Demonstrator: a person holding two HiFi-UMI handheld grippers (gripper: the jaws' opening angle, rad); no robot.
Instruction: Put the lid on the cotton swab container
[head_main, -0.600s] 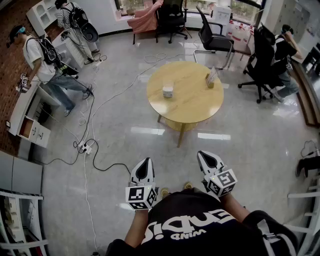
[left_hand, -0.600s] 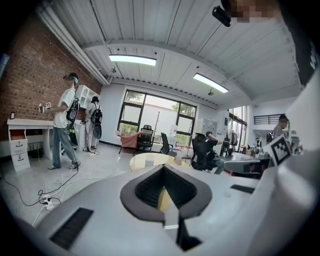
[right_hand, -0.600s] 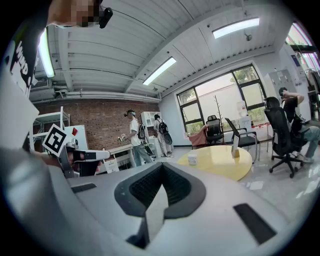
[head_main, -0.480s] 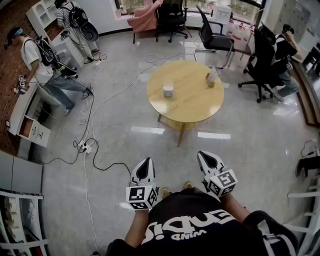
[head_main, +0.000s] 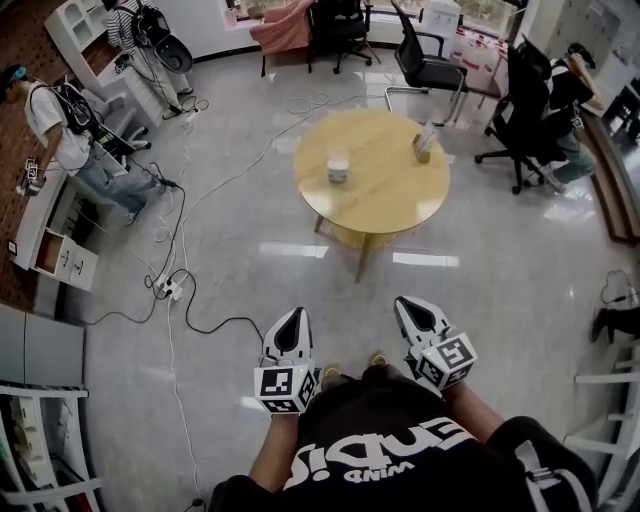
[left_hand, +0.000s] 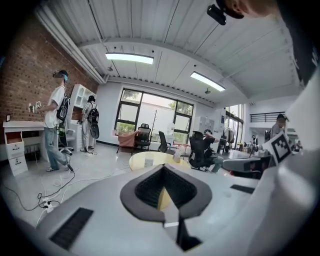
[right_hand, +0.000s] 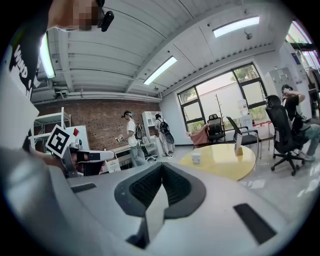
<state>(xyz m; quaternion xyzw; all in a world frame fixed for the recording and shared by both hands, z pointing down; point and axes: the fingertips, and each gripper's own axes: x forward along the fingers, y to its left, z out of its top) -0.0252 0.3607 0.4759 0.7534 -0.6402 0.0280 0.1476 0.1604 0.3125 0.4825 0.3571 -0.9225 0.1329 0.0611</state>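
A small white cotton swab container (head_main: 338, 168) stands on the round wooden table (head_main: 385, 205) across the floor, far ahead of both grippers; no lid can be made out. The same container (left_hand: 148, 161) (right_hand: 196, 158) shows small in both gripper views. My left gripper (head_main: 294, 320) and right gripper (head_main: 413, 309) are held close to my body above the floor, both shut with nothing between the jaws. In their own views the left gripper (left_hand: 163, 167) and right gripper (right_hand: 161, 165) point toward the table (left_hand: 140, 160) (right_hand: 227, 159).
A small card stand (head_main: 424, 145) sits on the table's far right. Cables (head_main: 200, 320) and a power strip (head_main: 165, 291) lie on the floor at left. Office chairs (head_main: 425, 65) stand behind the table. Two people (head_main: 60, 125) stand at left and one sits at right (head_main: 565, 85).
The head view has shifted slightly, so the table and the people sit a little higher in the picture. Both grippers stay shut and hold nearly the same place.
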